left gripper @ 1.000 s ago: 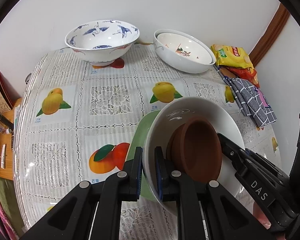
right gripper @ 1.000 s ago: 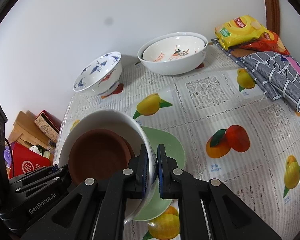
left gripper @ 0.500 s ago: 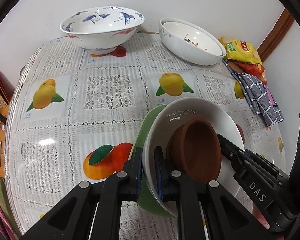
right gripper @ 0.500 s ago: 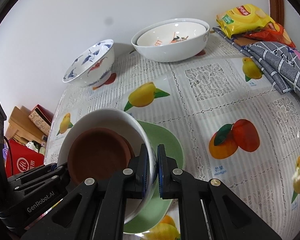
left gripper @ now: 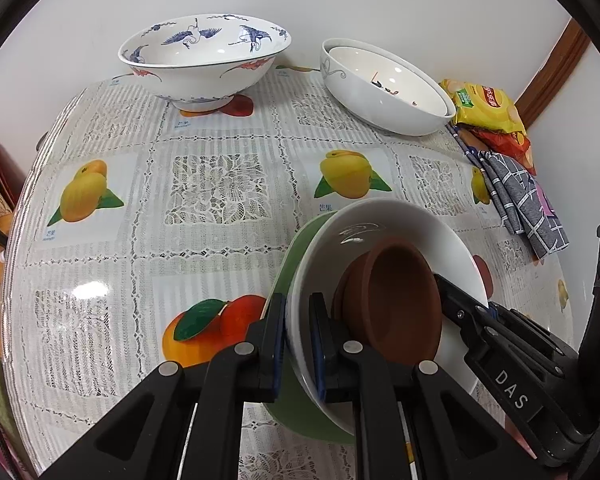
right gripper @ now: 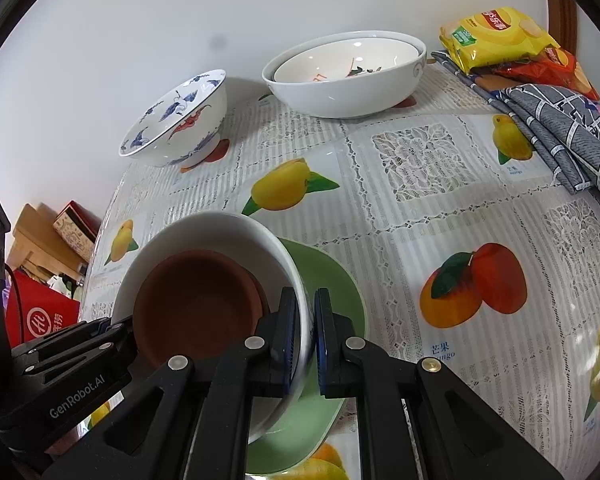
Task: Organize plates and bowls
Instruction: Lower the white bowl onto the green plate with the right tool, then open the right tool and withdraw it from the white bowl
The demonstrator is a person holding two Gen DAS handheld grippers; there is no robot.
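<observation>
A white bowl (left gripper: pixel 404 232) (right gripper: pixel 220 228) holds a brown dish (left gripper: pixel 400 300) (right gripper: pixel 196 308) and sits over a green plate (left gripper: pixel 296 264) (right gripper: pixel 332 280). My left gripper (left gripper: pixel 298 312) is shut on the white bowl's left rim. My right gripper (right gripper: pixel 307 308) is shut on its right rim. A blue-and-white crane bowl (left gripper: pixel 204 60) (right gripper: pixel 180 120) stands at the back left. Two nested white bowls (left gripper: pixel 384 88) (right gripper: pixel 344 76) stand at the back, right of it.
The table (left gripper: pixel 220 184) has a fruit-print lace cloth. Yellow and red snack bags (left gripper: pixel 488 108) (right gripper: pixel 496 36) and a grey checked cloth (left gripper: pixel 520 196) (right gripper: pixel 560 124) lie at the right edge. Boxes and a red bag (right gripper: pixel 44 316) sit beyond the left edge.
Both grippers have carried the white bowl, dish and green plate forward across the table toward the back bowls, which now look closer and larger.
</observation>
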